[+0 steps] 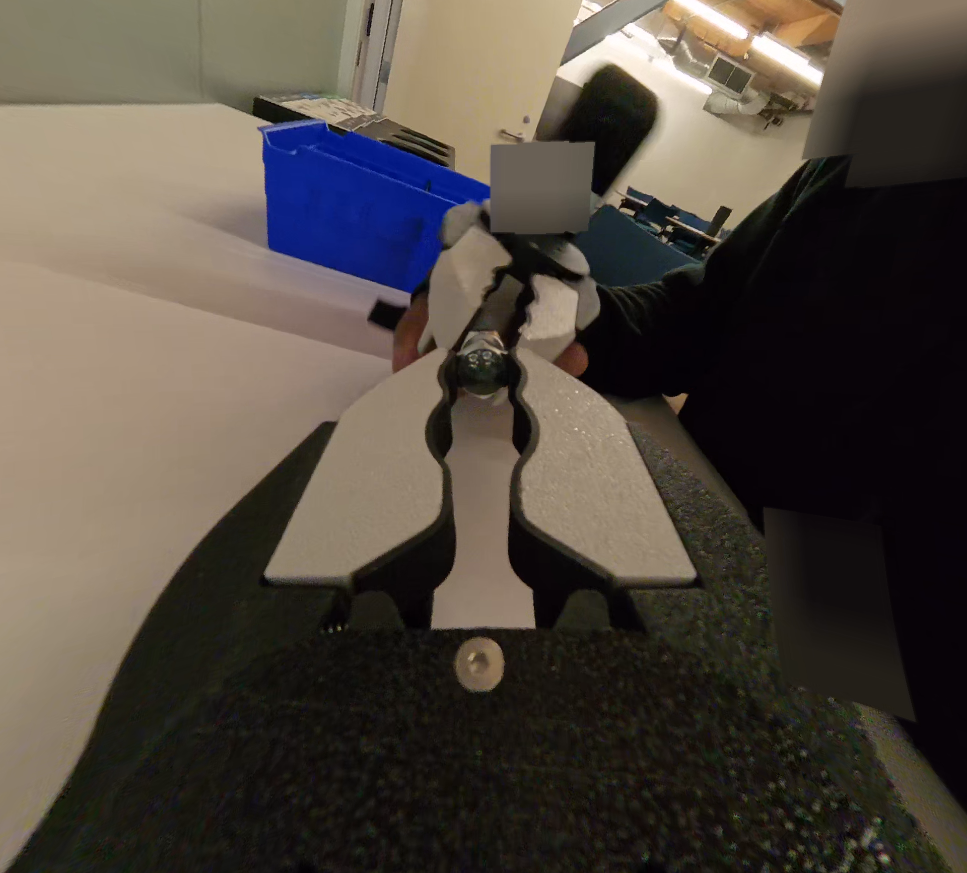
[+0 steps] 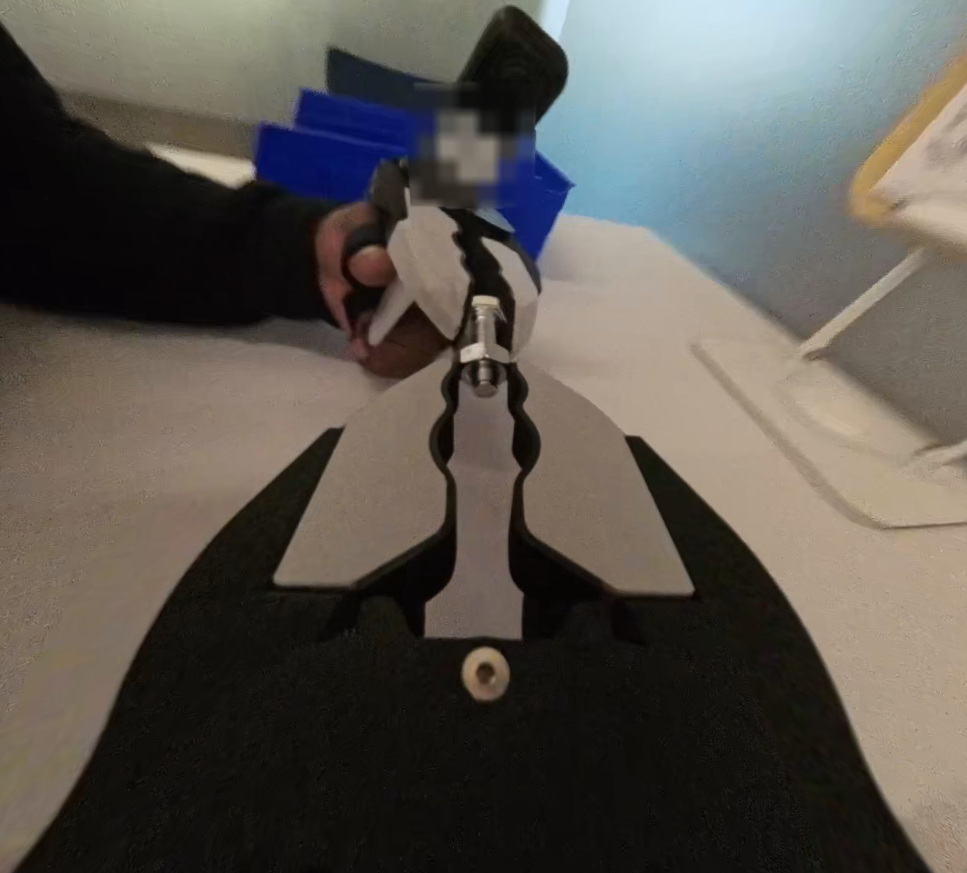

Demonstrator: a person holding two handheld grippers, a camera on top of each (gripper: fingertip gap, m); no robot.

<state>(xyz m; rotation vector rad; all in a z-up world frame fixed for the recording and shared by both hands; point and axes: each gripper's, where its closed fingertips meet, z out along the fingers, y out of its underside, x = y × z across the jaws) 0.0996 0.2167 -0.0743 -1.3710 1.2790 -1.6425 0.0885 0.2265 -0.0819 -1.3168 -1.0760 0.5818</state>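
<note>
The left tongs are closed on the head end of a silver bolt; its rounded dark head sits in the notch between the two grey fingertips, with the pads against its sides. The right tongs face them from the opposite side, tip to tip, and are closed around the silver hex nut threaded on the bolt's shaft. From the right wrist view the threaded end of the bolt pokes back between the right fingertips, while the shaft runs on ahead into the left tongs, which grip its far end. So the bolt spans the small gap between the two pairs of tongs, held above the white tabletop.

A hand in a black sleeve wraps the handle of the left tool, just behind its fingers. Another black sleeve reaches in to the right tool in the left wrist view. Beyond both tongs, on the tabletop, stands a blue bin, and behind it lies a black box. Off to the right of the right tongs, a white metal stand rests on the tabletop.
</note>
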